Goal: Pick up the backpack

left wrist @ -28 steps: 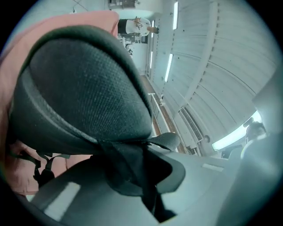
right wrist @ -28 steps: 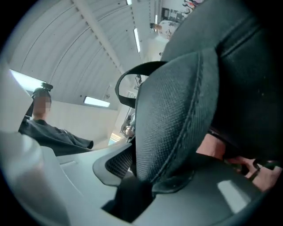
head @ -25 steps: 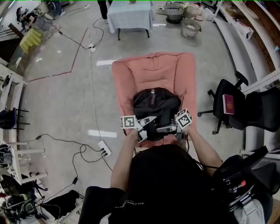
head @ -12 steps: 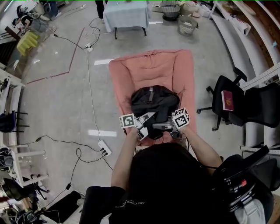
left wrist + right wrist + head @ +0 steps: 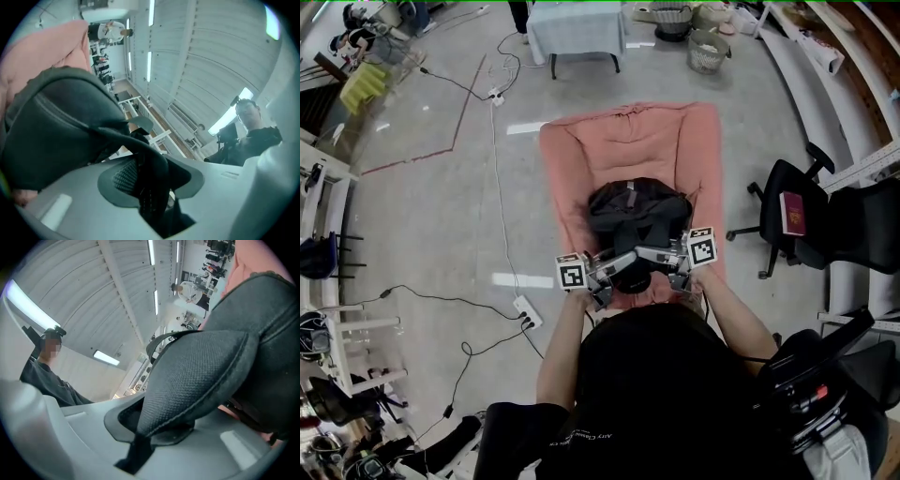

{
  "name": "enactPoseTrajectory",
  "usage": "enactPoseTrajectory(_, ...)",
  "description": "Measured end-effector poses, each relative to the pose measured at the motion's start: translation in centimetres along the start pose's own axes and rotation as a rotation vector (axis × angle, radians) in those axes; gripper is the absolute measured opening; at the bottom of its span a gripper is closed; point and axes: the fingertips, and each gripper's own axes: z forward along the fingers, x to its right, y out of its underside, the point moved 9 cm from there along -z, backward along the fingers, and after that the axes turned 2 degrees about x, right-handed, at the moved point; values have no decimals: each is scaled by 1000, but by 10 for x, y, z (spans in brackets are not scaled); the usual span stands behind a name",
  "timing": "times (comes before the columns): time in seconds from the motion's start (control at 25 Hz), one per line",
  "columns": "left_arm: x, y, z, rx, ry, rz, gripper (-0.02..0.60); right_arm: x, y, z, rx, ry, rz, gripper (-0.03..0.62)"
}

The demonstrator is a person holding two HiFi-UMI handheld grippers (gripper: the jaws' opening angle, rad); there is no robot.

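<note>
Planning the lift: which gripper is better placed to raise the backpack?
Right, likely. The right gripper, jaws just closed, clamps the padded shoulder strap; the left gripper has just opened, thin strap loose between its jaws.

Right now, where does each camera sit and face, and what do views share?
Head view: on the person's head, steeply down at the backpack on the pink chair; forearms, left gripper, right gripper show.
Left gripper view: on that gripper, along its jaws, just opened, thin strap between.
Right gripper view: on that gripper, along its jaws, just closed on the padded strap.
All three share the backpack.
</note>
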Motion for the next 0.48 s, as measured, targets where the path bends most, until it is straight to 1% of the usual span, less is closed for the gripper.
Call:
enactPoseTrajectory(0.04, 3, -4, -1, 30, -8, 31, 134, 0, -2, 1, 15, 4, -5, 51)
enactPoseTrajectory(0.08, 5, -8, -1, 55, -21, 53, 119, -1, -4, 0, 28, 11, -14, 56)
enactPoseTrajectory(0.12, 6, -11, -1, 75, -32, 58, 99, -3, -6, -4, 47, 21, -27, 63)
enactPoseTrajectory(0.16, 4, -13, -1, 94, -35, 48, 69, -5, -10, -11, 81, 30, -39, 84)
enactPoseTrajectory(0.2, 2, -14, -1, 117, -30, 29, 61, -9, -14, -20, 132, 35, -48, 109)
enactPoseTrajectory(0.28, -5, -19, 0, 168, -15, -14, 60, -15, -22, -39, 261, 36, -44, 125)
enactPoseTrajectory(0.36, -11, -24, 11, 210, 18, -65, 60, -18, -29, -51, 362, 38, -29, 152)
enactPoseTrajectory(0.4, -13, -25, 21, 222, 40, -93, 60, -17, -33, -53, 392, 55, -33, 169)
enactPoseTrajectory(0.44, -14, -24, 31, 223, 45, -106, 60, -15, -35, -54, 410, 92, -49, 184)
enactPoseTrajectory(0.48, -15, -24, 40, 213, 20, -95, 60, -12, -37, -56, 425, 143, -69, 184)
